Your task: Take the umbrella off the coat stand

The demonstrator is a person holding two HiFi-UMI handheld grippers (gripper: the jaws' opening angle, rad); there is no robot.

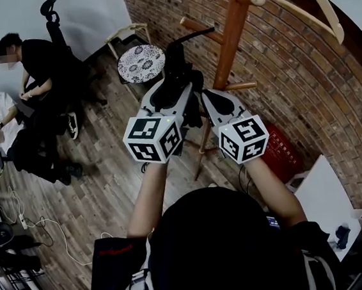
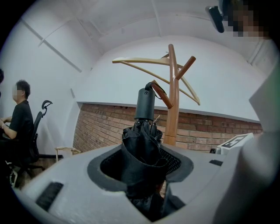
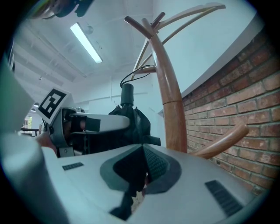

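A folded black umbrella point(image 1: 177, 71) hangs beside the wooden coat stand point(image 1: 231, 36), and its wrist strap point(image 2: 154, 85) is looped over a short peg point(image 2: 162, 97). My left gripper point(image 1: 180, 91) is shut on the umbrella's bunched canopy point(image 2: 141, 153), just under the black handle point(image 2: 145, 105). My right gripper point(image 1: 207, 98) is held next to it on the right, close to the stand's post, with its jaws together and nothing between them. In the right gripper view the umbrella point(image 3: 131, 119) and the left gripper point(image 3: 92, 124) show left of the post point(image 3: 168, 100).
A brick wall point(image 1: 328, 74) runs behind the stand. A round patterned stool point(image 1: 140, 63) stands beyond it. Two seated people point(image 1: 28, 67) and an office chair are at the left. A red box point(image 1: 282, 153) and a white table point(image 1: 328, 196) lie at the right.
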